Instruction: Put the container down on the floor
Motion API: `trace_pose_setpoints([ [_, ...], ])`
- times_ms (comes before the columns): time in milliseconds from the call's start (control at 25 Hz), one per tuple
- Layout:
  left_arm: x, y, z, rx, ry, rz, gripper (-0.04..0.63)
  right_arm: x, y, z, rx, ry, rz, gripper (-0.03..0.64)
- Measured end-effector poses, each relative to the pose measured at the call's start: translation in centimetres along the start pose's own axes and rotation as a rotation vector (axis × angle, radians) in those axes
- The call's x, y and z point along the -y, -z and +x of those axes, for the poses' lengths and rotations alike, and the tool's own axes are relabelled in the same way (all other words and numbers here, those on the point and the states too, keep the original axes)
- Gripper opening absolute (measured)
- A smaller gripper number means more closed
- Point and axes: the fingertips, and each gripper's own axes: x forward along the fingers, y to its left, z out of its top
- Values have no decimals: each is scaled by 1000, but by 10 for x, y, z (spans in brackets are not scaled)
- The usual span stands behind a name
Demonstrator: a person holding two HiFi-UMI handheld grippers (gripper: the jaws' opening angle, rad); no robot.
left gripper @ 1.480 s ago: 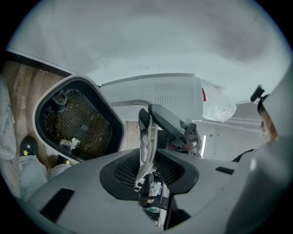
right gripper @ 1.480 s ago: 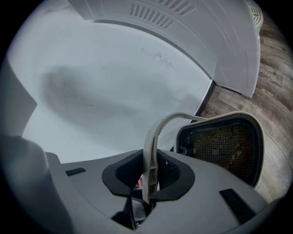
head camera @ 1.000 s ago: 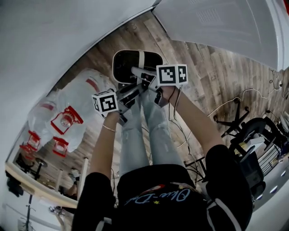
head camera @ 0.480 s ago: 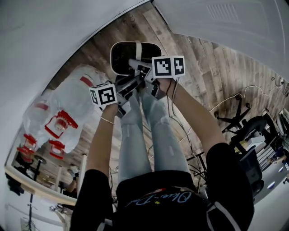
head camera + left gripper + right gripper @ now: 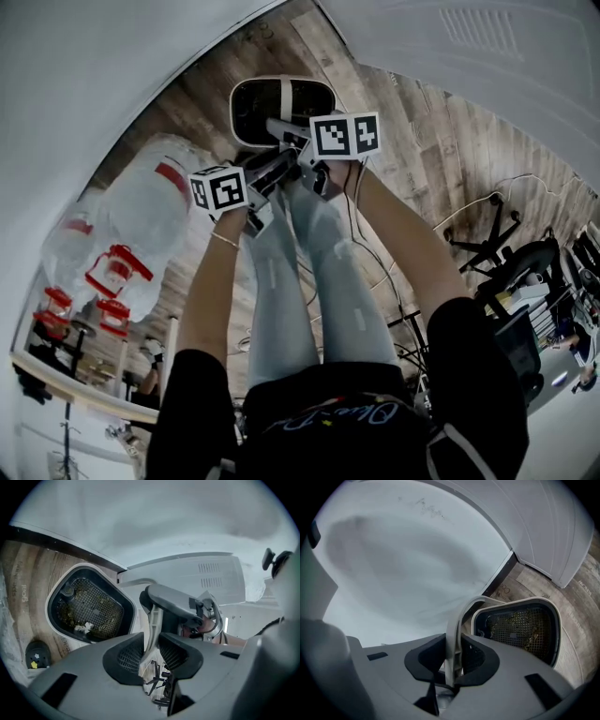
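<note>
Above wood floor (image 5: 441, 141), near wall (image 5: 94, 75) edge: left gripper (image 5: 151, 654), right gripper (image 5: 453, 660) both clamp container (image 5: 281, 111) handle (image 5: 457, 616). Lower it level; open your jaws only once base rests flat.

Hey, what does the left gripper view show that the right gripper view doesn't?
Only the left gripper view: the right gripper clamped on the handle from the far side, and a dark shoe on the floor. Only the right gripper view: faint scuff marks high on the white wall. Both: the container with debris on its mesh bottom, the wood floor, and the pale handle pinched between that view's own jaws.
</note>
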Motion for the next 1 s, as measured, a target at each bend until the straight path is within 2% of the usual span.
trace_pose_setpoints([
  [200, -18, 5, 13, -26, -33, -8, 74, 17, 6, 8, -48, 9, -46, 58],
  [480, -31, 8, 29, -37, -58, -24, 74, 39, 6, 9, -55, 34, -33, 58],
  [760, -29, 4, 40, -26, -40, -38, 74, 48, -2, 5, -24, 36, -14, 60],
  [1000, -30, 3, 36, -40, -63, -6, 74, 46, -4, 6, 0, 29, 26, 64],
])
